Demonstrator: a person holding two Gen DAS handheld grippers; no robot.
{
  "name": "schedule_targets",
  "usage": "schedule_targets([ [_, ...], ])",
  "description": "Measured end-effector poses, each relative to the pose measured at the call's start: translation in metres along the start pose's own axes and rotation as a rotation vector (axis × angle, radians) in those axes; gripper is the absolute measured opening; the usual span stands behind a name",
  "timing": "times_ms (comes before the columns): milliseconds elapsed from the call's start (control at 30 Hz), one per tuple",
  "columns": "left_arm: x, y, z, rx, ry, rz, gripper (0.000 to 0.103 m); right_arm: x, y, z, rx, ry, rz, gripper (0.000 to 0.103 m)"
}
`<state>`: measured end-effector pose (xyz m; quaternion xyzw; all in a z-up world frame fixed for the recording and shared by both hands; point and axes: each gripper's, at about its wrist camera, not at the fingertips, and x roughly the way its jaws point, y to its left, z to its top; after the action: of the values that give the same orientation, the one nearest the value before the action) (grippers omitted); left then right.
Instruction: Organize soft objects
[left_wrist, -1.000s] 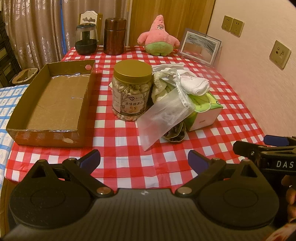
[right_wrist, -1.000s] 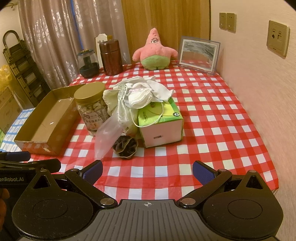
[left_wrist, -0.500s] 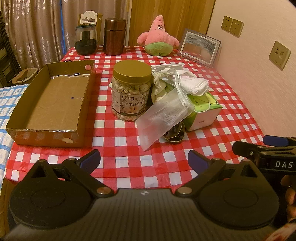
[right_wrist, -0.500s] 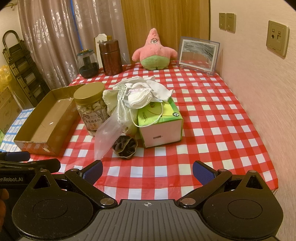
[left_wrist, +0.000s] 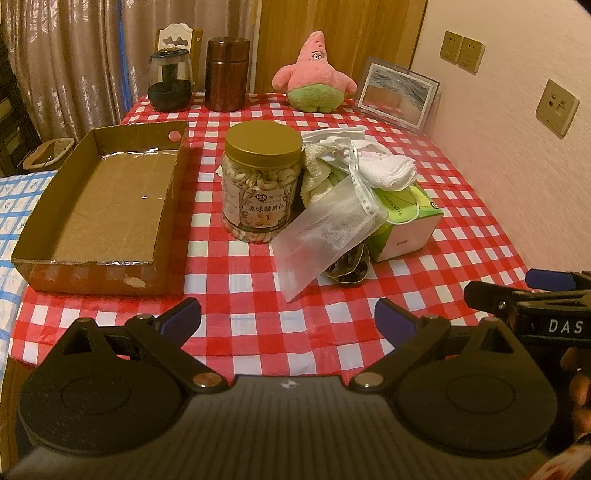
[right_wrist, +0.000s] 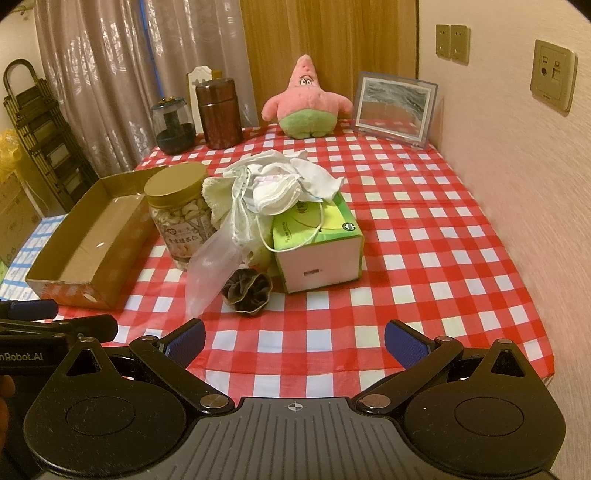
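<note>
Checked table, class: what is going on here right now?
A person holds the left tool and the right tool open and empty at the table's near edge. Nothing is gripped yet. Face masks, a towel, a plastic bag and a dark scrunchie sit heaped around the tissue box. The cardboard box holds nothing.

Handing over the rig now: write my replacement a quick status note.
Left gripper and right gripper: both open, empty, at the near table edge.
White face masks lie on the green tissue box; pale towel, clear plastic bag and dark fabric scrunchie sit beside it.
Brown cardboard tray holds nothing.
Nothing sorted yet; all soft items remain.
</note>
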<state>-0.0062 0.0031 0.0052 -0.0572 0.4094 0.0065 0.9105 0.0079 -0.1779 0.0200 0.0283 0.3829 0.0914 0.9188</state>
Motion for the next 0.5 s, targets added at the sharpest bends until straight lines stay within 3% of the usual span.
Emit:
schedule_targets([
  [500, 0.0097, 0.0039, 0.0038, 0.021, 0.002, -0.014, 0.098, 0.0104, -0.001, -0.001, -0.003, 0.01, -0.011, 0.103],
])
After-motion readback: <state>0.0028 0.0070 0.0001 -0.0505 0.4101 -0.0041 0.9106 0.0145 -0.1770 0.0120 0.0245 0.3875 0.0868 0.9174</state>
